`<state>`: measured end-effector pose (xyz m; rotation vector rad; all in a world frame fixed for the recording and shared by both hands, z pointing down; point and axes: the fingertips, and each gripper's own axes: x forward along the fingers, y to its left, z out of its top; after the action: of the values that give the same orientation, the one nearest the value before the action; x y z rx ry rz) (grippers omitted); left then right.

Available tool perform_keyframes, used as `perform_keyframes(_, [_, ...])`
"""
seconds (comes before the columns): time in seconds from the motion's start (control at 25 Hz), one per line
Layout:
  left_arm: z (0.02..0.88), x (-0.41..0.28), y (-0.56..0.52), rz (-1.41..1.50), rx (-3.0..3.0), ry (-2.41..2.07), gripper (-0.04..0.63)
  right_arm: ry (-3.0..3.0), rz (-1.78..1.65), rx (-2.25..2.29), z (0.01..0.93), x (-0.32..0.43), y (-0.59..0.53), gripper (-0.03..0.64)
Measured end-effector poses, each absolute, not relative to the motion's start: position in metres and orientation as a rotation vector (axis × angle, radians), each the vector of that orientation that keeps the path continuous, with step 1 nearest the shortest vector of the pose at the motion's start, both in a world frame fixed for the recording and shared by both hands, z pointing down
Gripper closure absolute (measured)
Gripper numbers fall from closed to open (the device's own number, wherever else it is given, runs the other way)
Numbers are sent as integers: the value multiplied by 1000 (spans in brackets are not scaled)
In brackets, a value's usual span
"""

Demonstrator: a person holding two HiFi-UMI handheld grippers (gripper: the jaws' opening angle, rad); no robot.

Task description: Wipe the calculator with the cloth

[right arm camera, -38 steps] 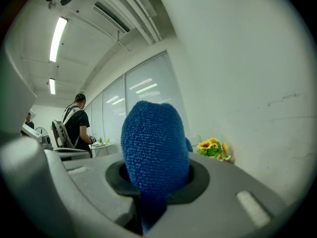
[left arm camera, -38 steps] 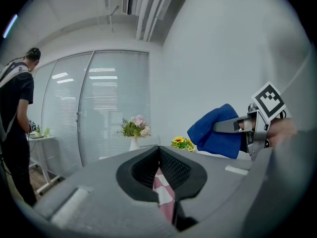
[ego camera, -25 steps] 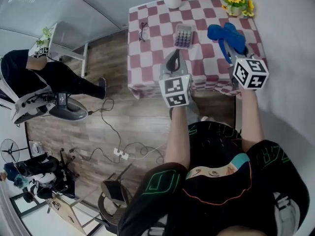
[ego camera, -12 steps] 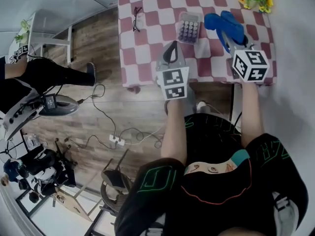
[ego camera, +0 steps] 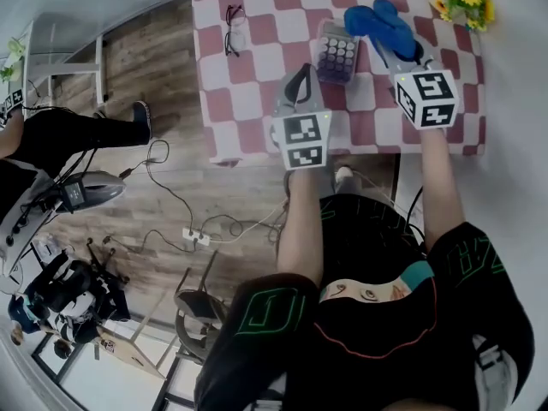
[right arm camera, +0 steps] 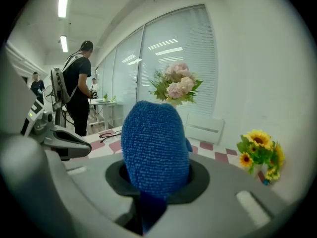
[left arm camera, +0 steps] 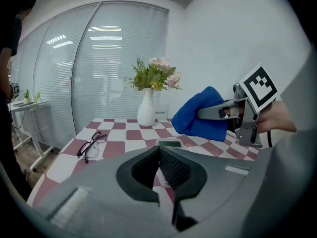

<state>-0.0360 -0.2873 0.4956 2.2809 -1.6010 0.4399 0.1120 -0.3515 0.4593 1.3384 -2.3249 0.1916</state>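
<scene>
Two grippers above a table in a red-and-white checked cover [ego camera: 257, 92], in the head view. Left gripper [ego camera: 300, 74]: grey, tapering to a point, jaws together on nothing, just short of the calculator's near end. Calculator [ego camera: 336, 56]: flat pale rectangle with rows of dark round keys, lying on the table, long axis running almost straight away from the person, keyed end nearer. Right gripper [ego camera: 396, 56] clamped on the cloth [ego camera: 375, 24], a plush blue bundle bulging past the jaw tips, over the calculator's far right corner; contact impossible to judge. Thin-framed glasses [ego camera: 233, 29] well to the left.

From the left gripper view: mesh-textured dark pads [left arm camera: 173, 165] meeting at the tips, empty. Dark green sliver, apparently the calculator's edge [left arm camera: 169, 144], just beyond. Blue cloth [left arm camera: 198, 115] held off the table to the right; smooth white vase [left arm camera: 147, 112] behind.

From the right gripper view: nubbly terry cloth [right arm camera: 154, 143] pinched upright between the jaws, rounded on top, filling the centre. Sunflowers [right arm camera: 260, 150] at right.
</scene>
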Motion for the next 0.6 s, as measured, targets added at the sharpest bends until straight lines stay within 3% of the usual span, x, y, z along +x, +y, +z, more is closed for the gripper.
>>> perform_keyframes(0.6, [506, -67, -319, 416, 2287, -1549, 584, -2114, -166, 932, 524, 36, -392, 518])
